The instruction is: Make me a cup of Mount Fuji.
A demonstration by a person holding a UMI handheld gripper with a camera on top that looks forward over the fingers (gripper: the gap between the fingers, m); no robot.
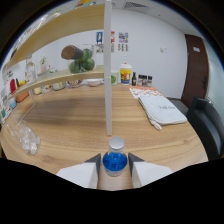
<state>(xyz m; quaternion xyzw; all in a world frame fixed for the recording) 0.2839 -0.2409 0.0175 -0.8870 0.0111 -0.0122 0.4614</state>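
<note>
The fingers (115,167) stand on either side of a small bottle (115,159) of blue liquid with a pale cap; each inner face meets the bottle's side, so it looks gripped, low over the near edge of the wooden worktop (75,117); just beyond the bottle a white post (108,70) rises upright; to the far right lies a white cloth bag (161,110), with a printed sheet (145,92) past it; clear plastic cups (27,140) sit on the left; shelves (55,80) along the left carry small items and green fruit (82,65); jars and bottles (131,76) line the far wall; a dark chair (207,125) is at the right.
</note>
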